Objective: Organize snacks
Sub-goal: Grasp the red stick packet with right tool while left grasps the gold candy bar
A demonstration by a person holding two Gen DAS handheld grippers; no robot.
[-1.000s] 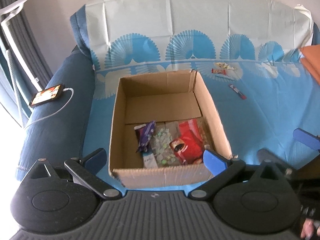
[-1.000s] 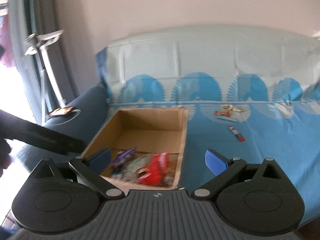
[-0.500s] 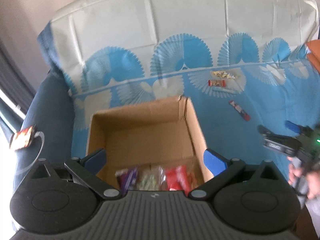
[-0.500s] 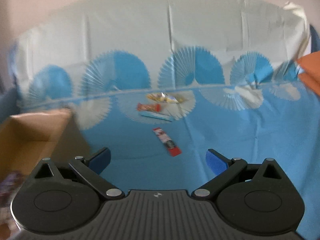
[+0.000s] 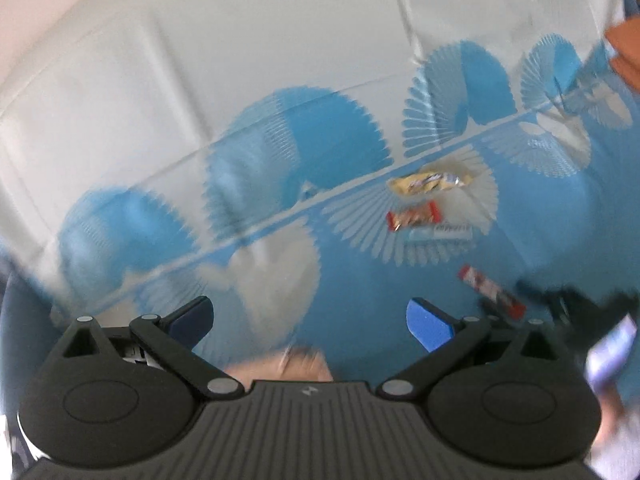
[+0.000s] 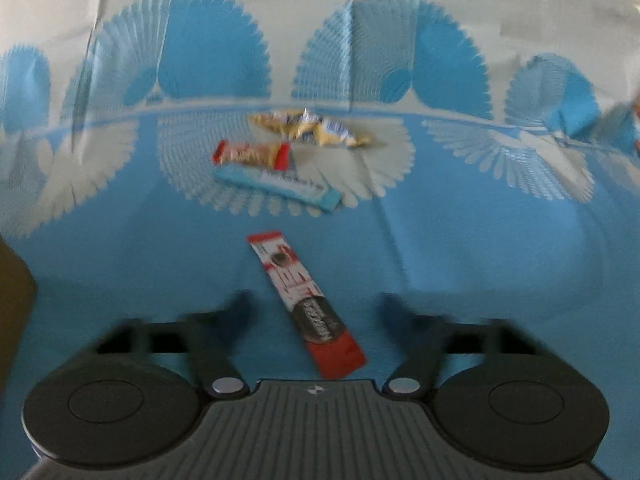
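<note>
Several loose snacks lie on the blue-and-white patterned cover (image 6: 480, 240): a yellow wrapper (image 6: 308, 126), a red-orange bar (image 6: 252, 154), a light blue bar (image 6: 276, 184) and a red-and-black stick pack (image 6: 308, 308). My right gripper (image 6: 316, 312) hangs low over the stick pack. Its blurred jaws are closing with the pack between them, and a gap shows on each side. My left gripper (image 5: 310, 320) is open and holds nothing, to the left of the same snacks (image 5: 428, 216). In the left wrist view the right gripper (image 5: 560, 300) is a dark blur by the stick pack (image 5: 492, 292).
A cardboard box edge (image 6: 12, 300) shows at the far left of the right wrist view, and a tan blur (image 5: 296, 364) sits under the left gripper. An orange cushion (image 5: 624, 52) lies at the upper right. The cover runs up the backrest (image 5: 280, 60) behind the snacks.
Both grippers swung right, away from the cardboard box toward the loose snacks. The right one sank onto the stick pack and its jaws narrowed. The box left the left wrist view.
</note>
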